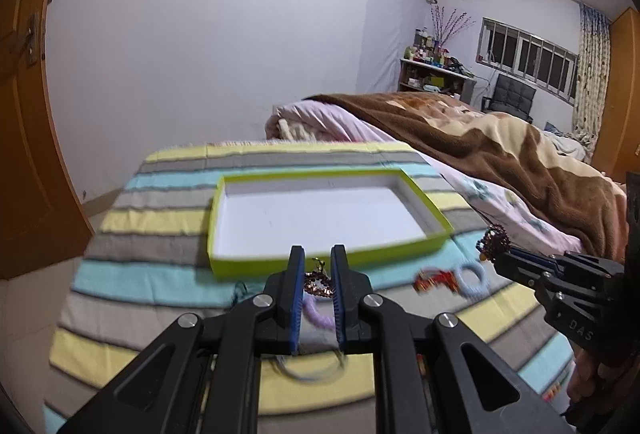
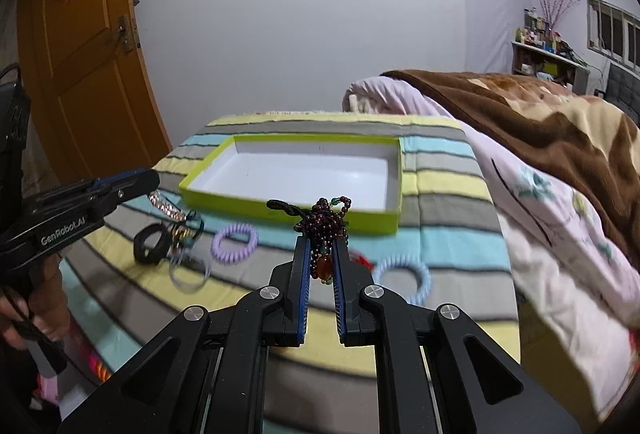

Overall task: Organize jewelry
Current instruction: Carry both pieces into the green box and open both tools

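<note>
I see the tray (image 2: pixel 294 211) on the blanket (image 2: pixel 440 201) near its far edge; the hair rings (image 2: pixel 235 237) lie before it.

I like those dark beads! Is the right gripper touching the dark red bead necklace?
Touching. The right wrist view shows the right gripper pinching the dark red bead necklace between its blue pads.

Black left gripper (image 1: pixel 317 252) and right gripper (image 2: pixel 322 244), blue-lined fingers (image 2: pixel 304 274), silver screws.

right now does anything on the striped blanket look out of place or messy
Nothing is damaged or spilled. The green-rimmed tray is empty, while hair ties lie loose in front of it: a purple coil, a pale blue coil, a black band. Each gripper holds a beaded piece: right, left.
</note>
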`<state>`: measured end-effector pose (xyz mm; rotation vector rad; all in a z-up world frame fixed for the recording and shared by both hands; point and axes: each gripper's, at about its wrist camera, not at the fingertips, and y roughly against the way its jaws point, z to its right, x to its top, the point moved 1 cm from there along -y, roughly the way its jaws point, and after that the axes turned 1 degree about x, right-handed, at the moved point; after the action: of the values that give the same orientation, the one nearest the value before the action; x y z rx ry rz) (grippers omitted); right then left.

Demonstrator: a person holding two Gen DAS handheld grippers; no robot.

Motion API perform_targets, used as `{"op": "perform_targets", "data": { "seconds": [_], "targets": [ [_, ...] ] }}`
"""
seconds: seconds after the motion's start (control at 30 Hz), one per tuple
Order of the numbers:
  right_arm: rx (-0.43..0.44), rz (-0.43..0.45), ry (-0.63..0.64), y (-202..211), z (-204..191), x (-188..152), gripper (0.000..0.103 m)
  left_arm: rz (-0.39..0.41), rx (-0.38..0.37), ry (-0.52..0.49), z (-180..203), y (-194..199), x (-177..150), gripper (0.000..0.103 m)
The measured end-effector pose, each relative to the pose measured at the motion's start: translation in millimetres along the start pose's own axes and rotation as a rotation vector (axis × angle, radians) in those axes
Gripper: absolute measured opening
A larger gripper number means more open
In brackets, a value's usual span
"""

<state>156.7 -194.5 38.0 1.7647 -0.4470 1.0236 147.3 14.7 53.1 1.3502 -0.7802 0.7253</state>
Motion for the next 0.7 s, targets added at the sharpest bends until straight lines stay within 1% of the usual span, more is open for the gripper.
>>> {"op": "perform_targets", "data": {
  "seconds": [0.07, 0.17, 0.4, 0.7],
  "targets": [
    [0.0, 0.0, 0.008, -9, 1, 9, 0.01, -0.005, -0.001, -0.001, -4, -10, 9, 0.013],
    [0.002, -0.012, 0.01, -28, 6, 25, 0.01, -0.018, 0.018, -0.014, -9, -30, 22, 0.013],
    [-0.002, -0.07, -0.008, -83, 30, 53, 0.011, -0.079, 0.056, -0.004, -29, -86, 42, 0.013],
    [-0.022, -0.161, 0.0, -145, 47, 65, 0.011, -0.134, 0.083, -0.008, -44, -136, 52, 0.014]
  ]
}}
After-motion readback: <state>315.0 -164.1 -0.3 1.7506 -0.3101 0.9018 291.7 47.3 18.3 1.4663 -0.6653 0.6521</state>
